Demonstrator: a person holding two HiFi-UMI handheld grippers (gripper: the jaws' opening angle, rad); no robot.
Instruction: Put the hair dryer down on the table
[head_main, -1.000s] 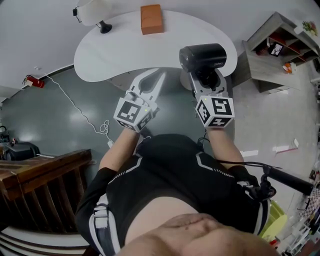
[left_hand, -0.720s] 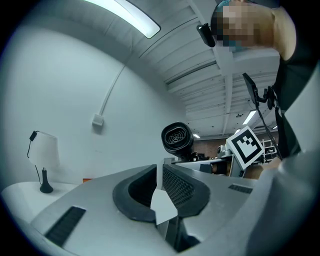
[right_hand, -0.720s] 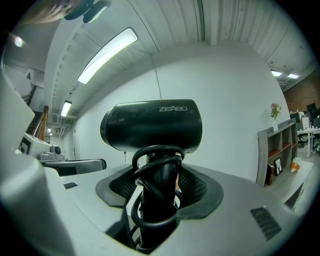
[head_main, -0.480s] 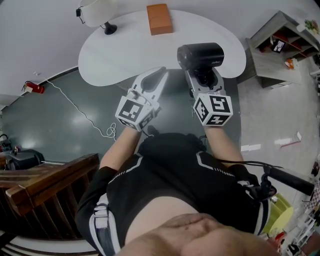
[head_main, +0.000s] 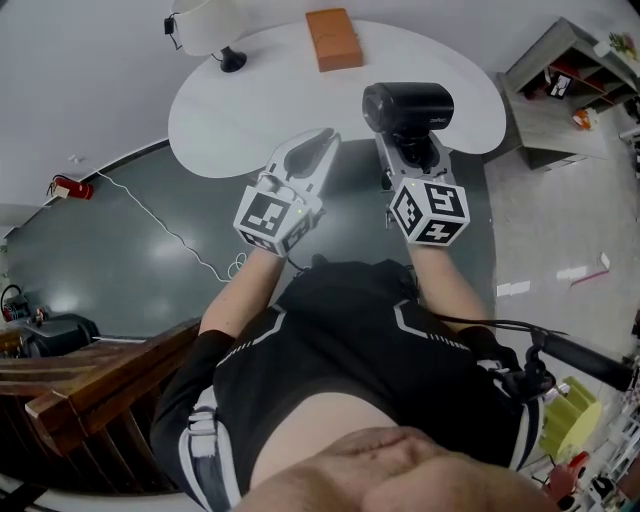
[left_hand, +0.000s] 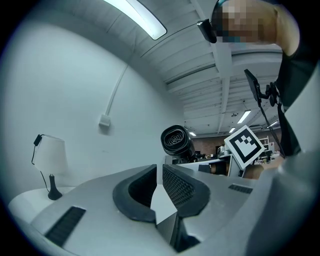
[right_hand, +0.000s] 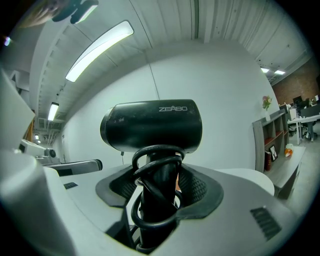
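A black hair dryer stands upright in my right gripper, which is shut on its handle. In the right gripper view the dryer fills the middle, its cord wound in loops round the handle between the pads of the right gripper. Its head hangs over the near edge of the white table. My left gripper is beside it on the left, shut with nothing in it. In the left gripper view the left gripper has its jaws together, and the dryer shows beyond them.
An orange-brown box and a white lamp stand at the table's far side. A shelf unit stands to the right. A white cable lies on the dark floor, and a wooden railing is at lower left.
The table has come nearer in the head view, and the dryer's head now overlaps its near edge. Both grippers keep their state.
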